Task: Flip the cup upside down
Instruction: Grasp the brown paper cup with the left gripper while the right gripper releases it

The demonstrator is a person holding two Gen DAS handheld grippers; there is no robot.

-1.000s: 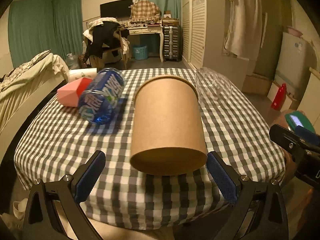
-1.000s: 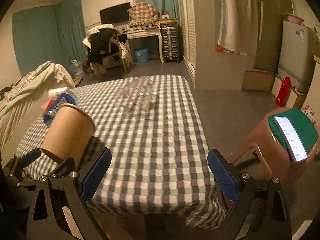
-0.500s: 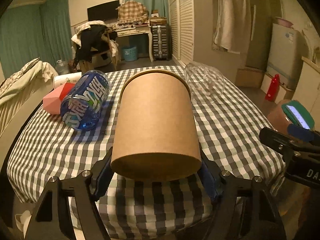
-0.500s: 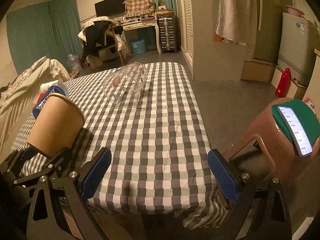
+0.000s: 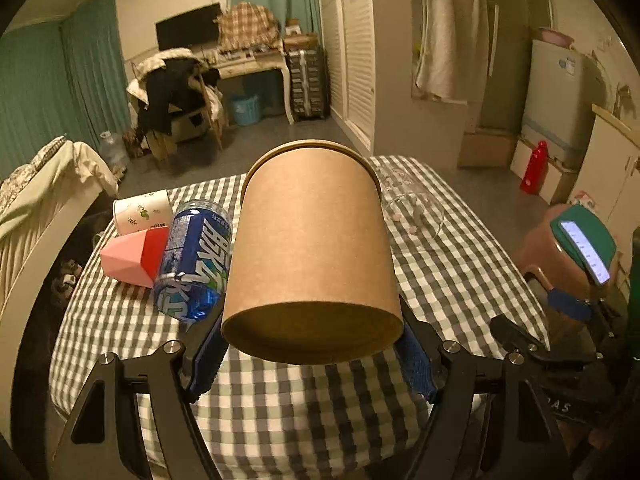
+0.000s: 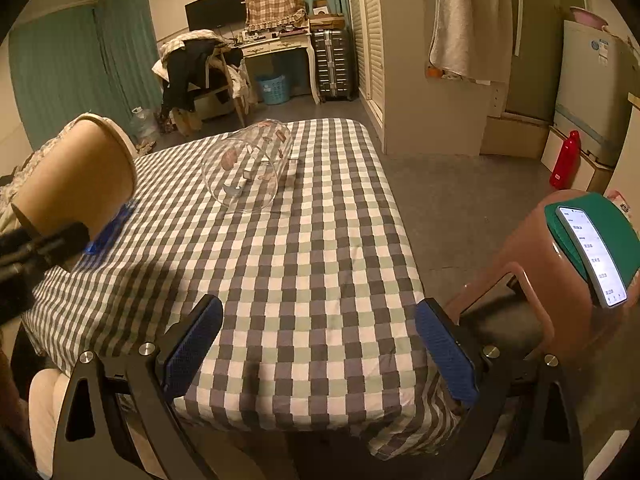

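Note:
A brown paper cup lies on its side between the blue pads of my left gripper, base toward the camera and rim pointing away. The left gripper is shut on it and holds it above the checked tablecloth. The cup also shows in the right wrist view, lifted at the left edge with the left gripper's black finger across it. My right gripper is open and empty over the table's near edge.
A blue can, a pink box and a white paper cup lie at the table's left. A clear glass lies on its side mid-table. A brown stool with a phone stands to the right.
My left gripper closed on the brown cup and lifted it off the table. The right gripper moved slightly forward and stayed open.

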